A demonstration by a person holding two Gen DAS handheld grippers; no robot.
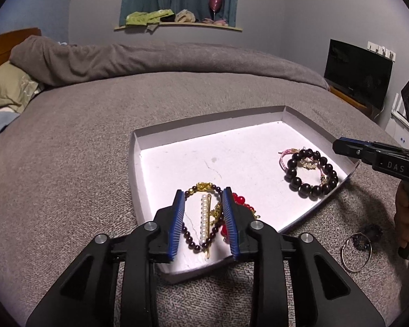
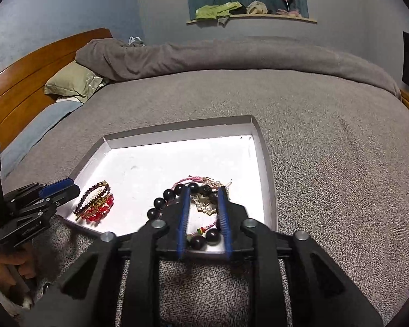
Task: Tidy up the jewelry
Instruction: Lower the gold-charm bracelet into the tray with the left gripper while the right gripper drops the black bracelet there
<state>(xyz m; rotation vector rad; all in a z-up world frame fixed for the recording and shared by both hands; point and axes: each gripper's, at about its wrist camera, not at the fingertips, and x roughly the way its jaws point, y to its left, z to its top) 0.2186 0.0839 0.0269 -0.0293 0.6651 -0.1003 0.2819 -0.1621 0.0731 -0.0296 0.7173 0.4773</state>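
A shallow white tray lies on the grey bed cover. My left gripper hovers open over the tray's near left corner. Between its blue pads, untouched, lie a pearl hair clip and a dark bead bracelet with a gold charm; a red bead bracelet lies beside them. My right gripper is open above a large black bead bracelet, a pearl and gold piece and a pink cord bracelet. Nothing is held.
A thin metal hoop with dark beads lies on the cover, right of the tray and near the hand holding the right gripper. A rolled grey duvet and a pillow lie across the far side of the bed.
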